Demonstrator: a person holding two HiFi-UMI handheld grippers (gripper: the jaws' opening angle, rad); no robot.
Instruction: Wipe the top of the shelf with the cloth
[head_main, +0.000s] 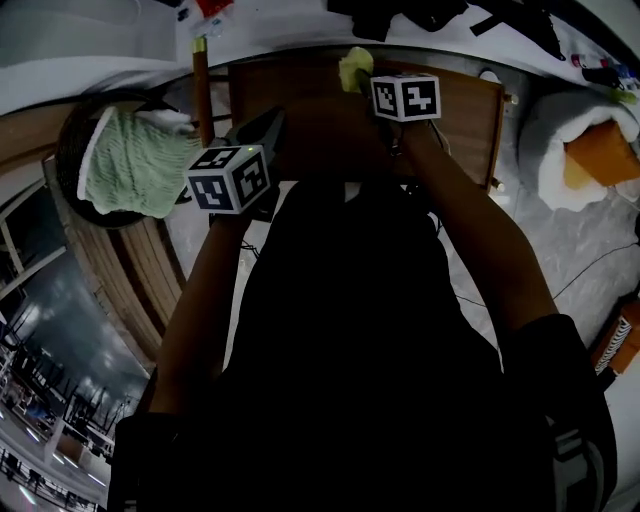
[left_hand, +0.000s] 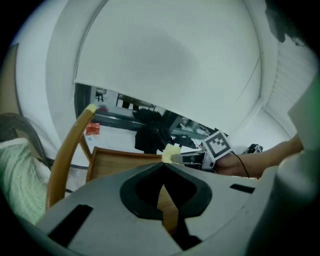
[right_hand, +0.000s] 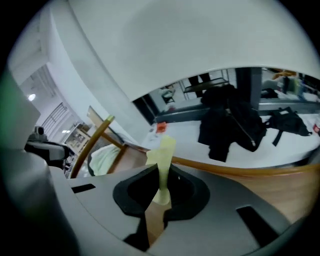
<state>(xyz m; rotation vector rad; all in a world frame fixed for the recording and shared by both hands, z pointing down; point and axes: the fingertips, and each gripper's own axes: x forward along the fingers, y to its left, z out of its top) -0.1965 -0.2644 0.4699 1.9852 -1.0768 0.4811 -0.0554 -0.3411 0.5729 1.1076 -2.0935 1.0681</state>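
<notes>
1. Reference landmark: the wooden shelf (head_main: 310, 110), whose brown top fills the upper centre of the head view. We give all positions relative to it.

2. Right claw (head_main: 365, 85): we find it over the far edge of the shelf, near the middle of that edge. In the right gripper view the right claw (right_hand: 161, 167) is clenched on the cloth (right_hand: 162, 155), a thin pale yellow-green fold pinched between the two jaws and standing up past their tips. In the head view the cloth (head_main: 355, 68) shows just beyond the marker cube (head_main: 405, 97), at the shelf's far edge. We cannot tell whether the cloth touches the wood.

3. Left claw (head_main: 272, 118): we find it over the left part of the shelf, nearer to us than the right claw. In the left gripper view the left claw (left_hand: 162, 164) is clenched with its tips together and nothing between them. The shelf (left_hand: 120, 160) and the cloth (left_hand: 171, 152) lie ahead of it.

4. Surroundings: a wooden chair (head_main: 202, 95) with a green cushion (head_main: 130, 160) stands just left of the shelf. Beyond the shelf's far edge, dark clothing (right_hand: 230, 122) lies on a white bench (right_hand: 190, 130).
</notes>
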